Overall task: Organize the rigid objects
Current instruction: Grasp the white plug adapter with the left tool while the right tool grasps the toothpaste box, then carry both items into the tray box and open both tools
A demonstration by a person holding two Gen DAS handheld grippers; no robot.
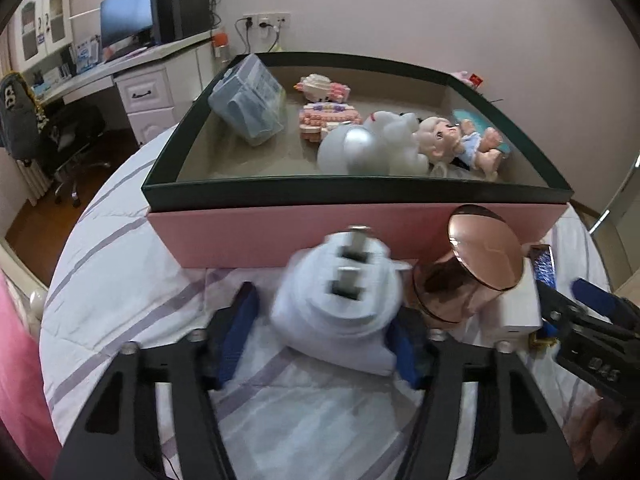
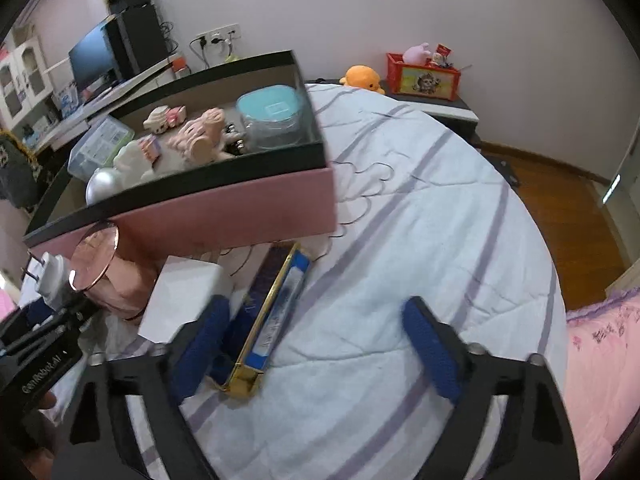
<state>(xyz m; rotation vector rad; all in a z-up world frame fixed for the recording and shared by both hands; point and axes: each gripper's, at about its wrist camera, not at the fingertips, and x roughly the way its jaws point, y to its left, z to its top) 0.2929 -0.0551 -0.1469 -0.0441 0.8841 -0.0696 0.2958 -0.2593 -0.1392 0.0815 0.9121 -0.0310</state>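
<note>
A pink box with a dark green rim stands on the bed and holds toys, a doll and a clear case. My left gripper is open around a white power adapter with its plug prongs pointing up; the adapter touches the right pad only. A rose-gold jar, a white box and a blue-and-gold box lie in front of the pink box. My right gripper is open and empty, its left finger beside the blue-and-gold box.
The bed has a white quilt with purple stripes. A desk with a monitor stands at the back left. A red crate and an orange plush sit on a low table behind the bed. Wooden floor lies to the right.
</note>
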